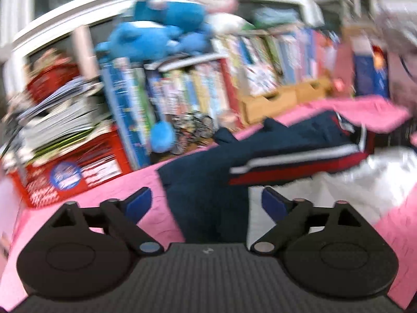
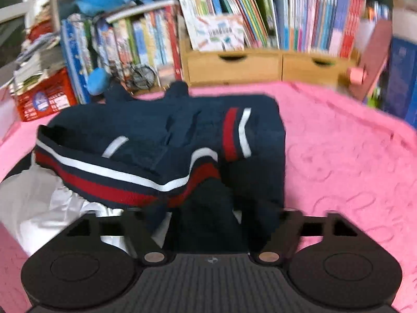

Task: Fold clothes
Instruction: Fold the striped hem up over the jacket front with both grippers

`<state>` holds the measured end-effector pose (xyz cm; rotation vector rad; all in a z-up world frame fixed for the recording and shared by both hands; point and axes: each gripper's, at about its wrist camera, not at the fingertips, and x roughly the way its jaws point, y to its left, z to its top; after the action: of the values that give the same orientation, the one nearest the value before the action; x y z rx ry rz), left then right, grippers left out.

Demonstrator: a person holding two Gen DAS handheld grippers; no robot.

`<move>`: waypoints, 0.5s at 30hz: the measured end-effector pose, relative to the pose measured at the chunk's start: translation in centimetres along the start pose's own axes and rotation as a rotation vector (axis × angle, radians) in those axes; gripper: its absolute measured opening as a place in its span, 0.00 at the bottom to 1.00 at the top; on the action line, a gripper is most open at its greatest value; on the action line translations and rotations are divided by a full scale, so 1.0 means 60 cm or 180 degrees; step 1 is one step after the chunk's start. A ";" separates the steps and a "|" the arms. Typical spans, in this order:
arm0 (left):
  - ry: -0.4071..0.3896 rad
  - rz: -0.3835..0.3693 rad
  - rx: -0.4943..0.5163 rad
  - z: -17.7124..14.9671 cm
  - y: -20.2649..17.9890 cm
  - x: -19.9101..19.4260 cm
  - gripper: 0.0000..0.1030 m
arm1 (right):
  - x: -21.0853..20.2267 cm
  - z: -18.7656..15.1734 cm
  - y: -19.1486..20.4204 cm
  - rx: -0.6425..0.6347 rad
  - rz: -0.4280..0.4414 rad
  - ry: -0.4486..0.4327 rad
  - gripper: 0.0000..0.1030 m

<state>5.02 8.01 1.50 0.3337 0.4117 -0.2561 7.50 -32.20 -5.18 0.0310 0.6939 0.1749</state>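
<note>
A navy garment with red and white stripes [image 1: 286, 151] lies rumpled on a pink blanket [image 1: 125, 195]. My left gripper [image 1: 207, 203] is open above the garment's near edge, its blue fingertips [image 1: 138, 203] wide apart and empty. In the right wrist view the same navy garment [image 2: 161, 135] lies in front. My right gripper [image 2: 206, 224] has its fingers buried under navy cloth that drapes over them; its fingertips are hidden. A white garment [image 2: 52, 203] lies under the navy one at the left.
A bookshelf packed with books [image 2: 260, 18] and wooden drawers [image 2: 234, 65] stands behind the blanket. Blue plush toys [image 1: 156, 36] sit on top. A red box [image 1: 73, 174] and stacked papers are at the left. The pink blanket [image 2: 351, 156] spreads to the right.
</note>
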 end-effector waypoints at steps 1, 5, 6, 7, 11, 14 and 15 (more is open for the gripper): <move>0.0036 -0.0025 0.0093 0.001 -0.012 0.015 1.00 | -0.007 0.005 -0.002 -0.0039 0.0050 -0.0043 0.86; 0.0377 -0.0198 -0.0056 0.003 -0.034 0.095 1.00 | -0.014 0.017 0.003 -0.0109 0.0291 -0.0046 0.91; 0.0471 -0.0245 -0.0111 0.004 -0.039 0.115 1.00 | -0.012 0.019 0.007 -0.0124 0.0334 -0.0052 0.93; 0.0565 -0.0292 -0.0166 0.005 -0.043 0.136 1.00 | -0.007 0.021 0.012 -0.0142 0.0368 -0.0060 0.94; 0.0560 -0.0117 -0.0445 -0.002 -0.052 0.144 0.38 | 0.018 0.015 0.039 -0.0239 0.0170 0.0043 0.22; 0.0179 0.0044 -0.0352 0.005 -0.068 0.081 0.19 | -0.025 0.015 0.068 -0.0381 0.0062 -0.0271 0.14; 0.0016 0.0092 -0.0312 0.015 -0.068 0.059 0.17 | -0.046 0.020 0.080 -0.0498 0.0041 -0.0418 0.14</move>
<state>7.23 3.30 -0.33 0.2440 0.4227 -0.2062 5.47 -27.92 -2.12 -0.1021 0.5475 0.2371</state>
